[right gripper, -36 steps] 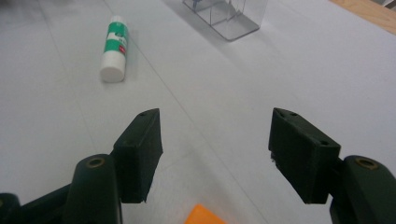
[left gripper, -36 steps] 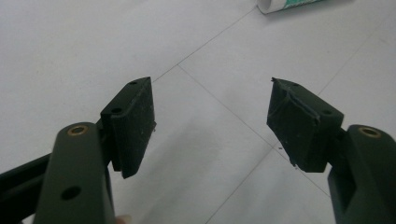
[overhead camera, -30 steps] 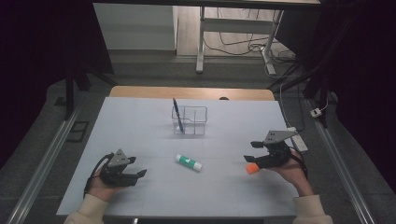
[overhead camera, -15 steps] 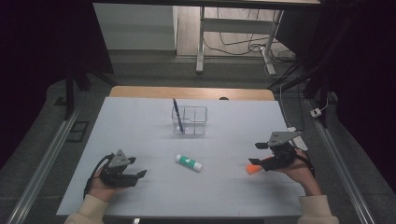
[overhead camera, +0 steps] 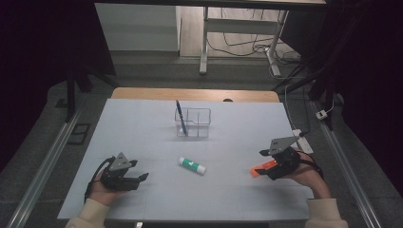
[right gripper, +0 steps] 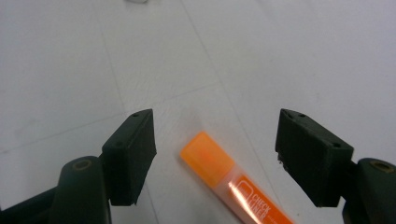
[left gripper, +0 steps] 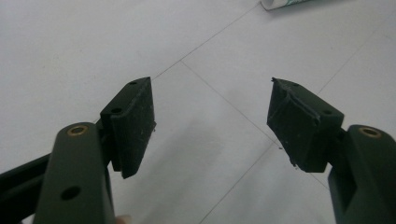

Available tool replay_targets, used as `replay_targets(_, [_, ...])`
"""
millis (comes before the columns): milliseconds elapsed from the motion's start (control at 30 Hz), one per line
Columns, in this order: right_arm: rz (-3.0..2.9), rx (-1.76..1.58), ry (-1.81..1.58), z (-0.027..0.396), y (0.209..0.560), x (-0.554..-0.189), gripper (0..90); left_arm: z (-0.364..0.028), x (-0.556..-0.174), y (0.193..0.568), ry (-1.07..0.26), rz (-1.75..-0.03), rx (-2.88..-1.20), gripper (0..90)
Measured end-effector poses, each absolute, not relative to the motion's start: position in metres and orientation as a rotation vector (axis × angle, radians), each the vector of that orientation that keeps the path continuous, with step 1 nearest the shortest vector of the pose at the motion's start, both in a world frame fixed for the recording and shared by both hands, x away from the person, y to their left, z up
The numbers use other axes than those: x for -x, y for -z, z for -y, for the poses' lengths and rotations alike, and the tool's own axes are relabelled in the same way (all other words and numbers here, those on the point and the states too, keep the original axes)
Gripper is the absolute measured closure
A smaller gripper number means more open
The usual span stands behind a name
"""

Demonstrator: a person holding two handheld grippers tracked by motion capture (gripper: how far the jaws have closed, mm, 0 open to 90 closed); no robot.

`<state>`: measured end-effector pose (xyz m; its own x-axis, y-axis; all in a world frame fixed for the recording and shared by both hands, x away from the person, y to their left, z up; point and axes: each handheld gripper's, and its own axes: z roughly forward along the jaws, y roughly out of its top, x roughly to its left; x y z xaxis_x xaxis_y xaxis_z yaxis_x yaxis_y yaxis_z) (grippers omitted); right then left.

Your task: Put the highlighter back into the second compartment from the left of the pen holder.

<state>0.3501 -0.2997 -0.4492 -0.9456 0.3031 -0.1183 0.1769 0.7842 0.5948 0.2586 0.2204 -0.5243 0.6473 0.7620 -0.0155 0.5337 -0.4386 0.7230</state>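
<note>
At the near edge of the bench the person's two hands rest on the white surface, one at each side. The left gripper, near left, lies low on the bench with its jaws pointing right; in the left gripper view they stand wide apart with only bare bench between them and nothing held. The end of a white glue stick peeks in at the far edge of that view.

The right gripper, near right, points left over an orange marker. In the right gripper view the marker lies flat on the bench between the jaws, its capped end pointing away from the hand, with a clear gap to each pad; neither pad touches it. These jaws have just been opening and stand wide, with the marker loose between them.

A little farther in, about midway between the two hands, the glue stick lies on its side, slanted, well apart from both grippers.

Farther still, at the middle of the bench, stands a clear plastic holder with compartments. A dark blue pen leans upright in its left compartment.

Beyond the far edge of the bench are the floor, a table leg and loose cables.
</note>
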Motion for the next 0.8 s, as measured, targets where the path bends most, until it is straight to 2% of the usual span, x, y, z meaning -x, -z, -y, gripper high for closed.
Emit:
replay_targets(433, [-2.866, -0.241, -0.670, 0.293, 0.464, -0.358, 27.6, -0.219, -0.259, 0.525, -0.408, -1.001, -2.162, 31.9])
replay_targets(800, [-2.924, -0.173, -0.580, 0.290, 0.481, -0.369, 33.6, -0.221, -0.258, 0.526, -0.410, -1.017, -2.156, 31.7])
